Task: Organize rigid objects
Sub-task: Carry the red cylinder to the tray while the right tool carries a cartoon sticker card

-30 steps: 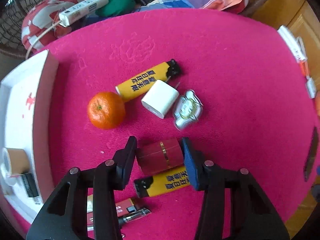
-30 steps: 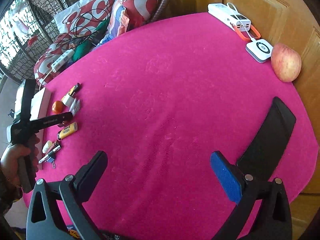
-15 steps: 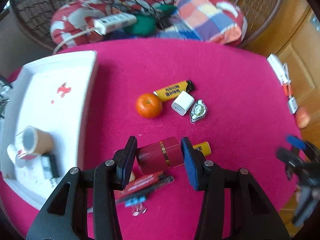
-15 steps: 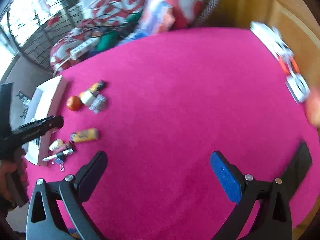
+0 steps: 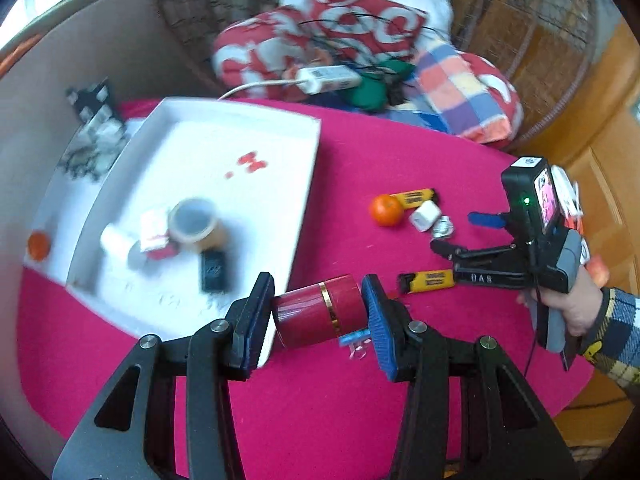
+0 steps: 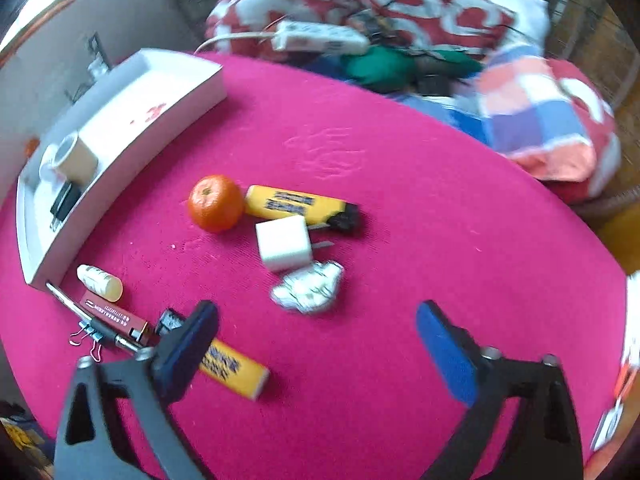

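Note:
My left gripper (image 5: 317, 300) is shut on a red cylinder with a gold band (image 5: 320, 314), held above the pink table beside the near corner of the white tray (image 5: 308, 184). The right gripper (image 6: 316, 320) points down with its jaws closing and nothing pressed between them. A foil-wrapped piece (image 6: 308, 288) lies just beyond its fingertips. A yellow lighter (image 6: 232, 368) lies partly under its left finger. Farther off are a white charger (image 6: 284, 242), another yellow lighter (image 6: 296, 204) and an orange (image 6: 216, 202). In the left wrist view the right gripper (image 5: 460, 233) hovers near these items.
The tray holds a tape roll (image 5: 196, 226) and a black block (image 5: 214, 270). A small white bottle (image 6: 100, 280), a red lighter (image 6: 116, 316) and a pen with clips (image 6: 88, 332) lie by the tray's corner. Cushions and a power strip (image 5: 326, 76) sit behind the table.
My left gripper has risen with the red cylinder and moved toward the tray. The right gripper has swung across the table to the loose items, rolled, and its jaws have narrowed.

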{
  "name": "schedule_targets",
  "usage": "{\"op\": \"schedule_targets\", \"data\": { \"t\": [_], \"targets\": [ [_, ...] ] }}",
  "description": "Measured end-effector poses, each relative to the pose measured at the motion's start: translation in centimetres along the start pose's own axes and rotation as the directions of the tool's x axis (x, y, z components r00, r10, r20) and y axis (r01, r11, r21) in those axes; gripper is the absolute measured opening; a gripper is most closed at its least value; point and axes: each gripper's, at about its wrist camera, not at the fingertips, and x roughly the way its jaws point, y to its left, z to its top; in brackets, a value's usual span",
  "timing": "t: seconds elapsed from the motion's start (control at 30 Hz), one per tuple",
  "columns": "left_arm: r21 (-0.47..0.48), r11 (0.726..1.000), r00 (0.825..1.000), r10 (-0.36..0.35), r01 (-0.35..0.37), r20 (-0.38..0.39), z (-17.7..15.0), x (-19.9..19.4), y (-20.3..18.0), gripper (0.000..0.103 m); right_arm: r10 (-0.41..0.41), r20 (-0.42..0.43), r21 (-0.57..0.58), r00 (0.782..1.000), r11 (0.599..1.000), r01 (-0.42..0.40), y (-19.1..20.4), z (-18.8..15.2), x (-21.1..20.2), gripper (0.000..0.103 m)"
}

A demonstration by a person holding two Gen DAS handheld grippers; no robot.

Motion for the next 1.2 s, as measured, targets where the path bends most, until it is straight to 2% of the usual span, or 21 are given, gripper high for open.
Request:
{"op": "schedule_targets", "data": {
  "t": [0.03, 0.07, 0.27, 0.3, 0.33, 0.43, 0.57, 0.73, 0.83, 0.93, 0.97, 1.03, 1.07, 1.2],
  "targets": [
    [-0.02, 1.0, 1.0, 0.005, -0.005, -0.003, -0.5, -0.1, 0.5, 0.045, 0.009, -0.017, -0.005, 1.0, 1.0, -0.009, 0.2, 0.2, 0.6, 0.069],
    [-0.037, 0.999, 1.0, 0.011, -0.012, -0.007, -0.8, -0.2, 0.9, 0.045, -0.003, -0.036, -0.016, 0.999, 1.0, 0.003, 0.3, 0.3, 1.2, 0.066],
    [-0.06, 0.998, 1.0, 0.015, -0.015, 0.005, -1.4, -0.5, 1.0, 0.045, -0.007, -0.046, -0.02, 0.999, 1.0, 0.006, 0.2, 0.4, 2.2, 0.064],
    [-0.055, 0.998, 1.0, 0.013, -0.013, 0.009, -1.3, -0.6, 0.9, 0.045, 0.0, -0.041, -0.025, 0.999, 1.0, -0.001, 0.3, 0.4, 2.2, 0.057],
    [-0.049, 0.999, 1.0, 0.012, -0.012, 0.012, -1.1, -0.7, 0.8, 0.045, 0.003, -0.036, -0.031, 0.999, 1.0, -0.004, 0.4, 0.5, 2.0, 0.042],
    [-0.033, 0.999, 0.999, -0.001, 0.002, 0.034, -0.5, -1.2, 0.2, 0.045, 0.018, -0.03, 0.006, 0.999, 1.0, -0.017, 0.1, 0.4, 1.1, 0.039],
    [0.002, 1.0, 0.996, -0.018, 0.018, 0.088, 0.6, -2.5, -0.8, 0.045, 0.094, 0.063, 0.134, 0.994, 0.986, -0.101, -1.4, -0.4, -2.7, 0.039],
    [0.034, 0.999, 0.987, -0.043, 0.038, 0.155, 1.8, -4.2, -1.8, 0.045, 0.115, 0.246, 0.197, 0.963, 0.966, -0.165, -2.4, -1.3, -10.5, 0.039],
    [0.065, 0.997, 0.976, -0.056, 0.043, 0.208, 2.8, -5.7, -2.4, 0.045, 0.103, 0.361, 0.223, 0.927, 0.955, -0.193, -2.9, -1.6, -15.7, 0.039],
    [0.104, 0.994, 0.956, -0.071, 0.042, 0.286, 3.7, -8.0, -2.9, 0.045, 0.083, 0.481, 0.235, 0.873, 0.947, -0.22, -3.5, -1.1, -21.1, 0.039],
    [0.121, 0.992, 0.945, -0.078, 0.042, 0.317, 4.0, -9.1, -2.9, 0.045, 0.068, 0.531, 0.231, 0.844, 0.947, -0.222, -3.6, -1.0, -23.4, 0.039],
    [0.14, 0.99, 0.93, -0.084, 0.036, 0.357, 4.3, -10.5, -2.8, 0.045, 0.044, 0.589, 0.218, 0.807, 0.953, -0.211, -3.4, -0.6, -26.4, 0.039],
    [0.15, 0.988, 0.922, -0.09, 0.035, 0.376, 4.5, -11.4, -2.6, 0.045, 0.025, 0.63, 0.207, 0.777, 0.958, -0.198, -3.0, -0.4, -28.6, 0.039],
    [0.162, 0.986, 0.901, -0.112, 0.048, 0.418, 5.1, -13.5, -1.9, 0.045, -0.002, 0.719, 0.185, 0.695, 0.965, -0.188, -2.0, 0.2, -33.3, 0.039]
  ]
}}
